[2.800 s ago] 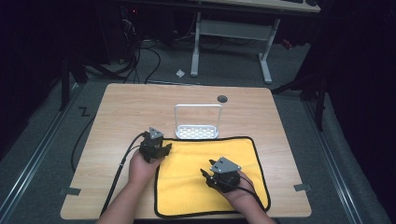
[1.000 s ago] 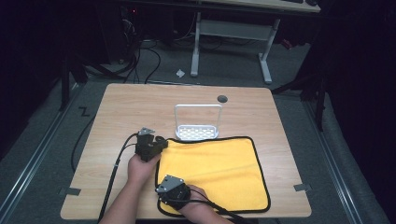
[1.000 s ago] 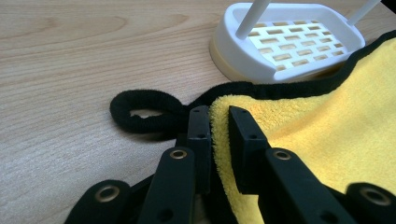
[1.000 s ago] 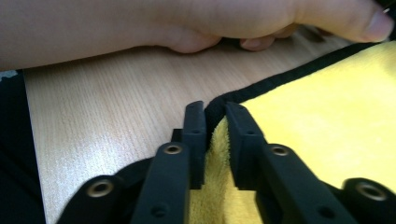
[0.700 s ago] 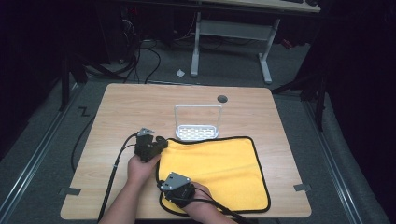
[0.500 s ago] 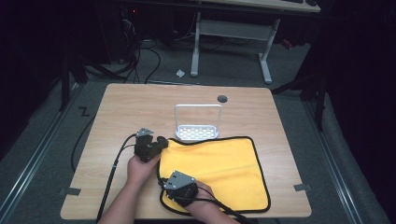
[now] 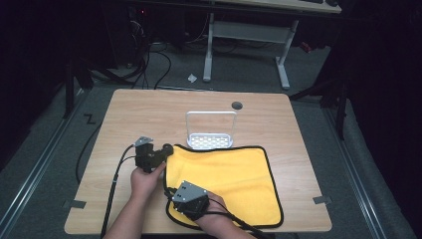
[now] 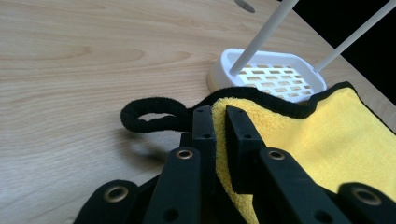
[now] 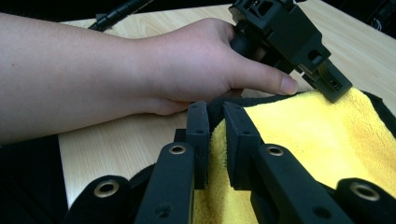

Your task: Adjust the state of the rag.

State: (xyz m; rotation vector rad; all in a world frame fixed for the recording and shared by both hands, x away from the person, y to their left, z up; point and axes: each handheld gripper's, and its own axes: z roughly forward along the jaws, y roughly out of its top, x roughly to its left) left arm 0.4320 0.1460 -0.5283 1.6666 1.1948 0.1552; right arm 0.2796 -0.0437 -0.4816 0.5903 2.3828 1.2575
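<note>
A yellow cloth (image 7: 234, 179) with a black hem lies on the wooden table (image 7: 149, 109). My left gripper (image 7: 166, 149) is at its far left corner. In the left gripper view the jaws (image 8: 219, 114) have just been closing and pinch the cloth (image 8: 327, 140) beside its black hanging loop (image 8: 149, 116). My right gripper (image 7: 174, 191) is at the near left corner. In the right gripper view it (image 9: 215, 109) is shut on the cloth's edge (image 9: 317, 140), which is raised a little. The left hand (image 9: 187, 60) and its gripper (image 9: 334, 86) are just beyond.
A white slotted dish with an upright wire frame (image 7: 210, 132) stands just past the cloth's far edge; the left gripper view has it (image 8: 275, 77) close ahead. A round cable hole (image 7: 237, 105) is farther back. Cables trail off the table's near left side.
The right gripper went from the cloth's right part to its near left corner, then rose slightly with that edge. The left gripper stayed at the far left corner.
</note>
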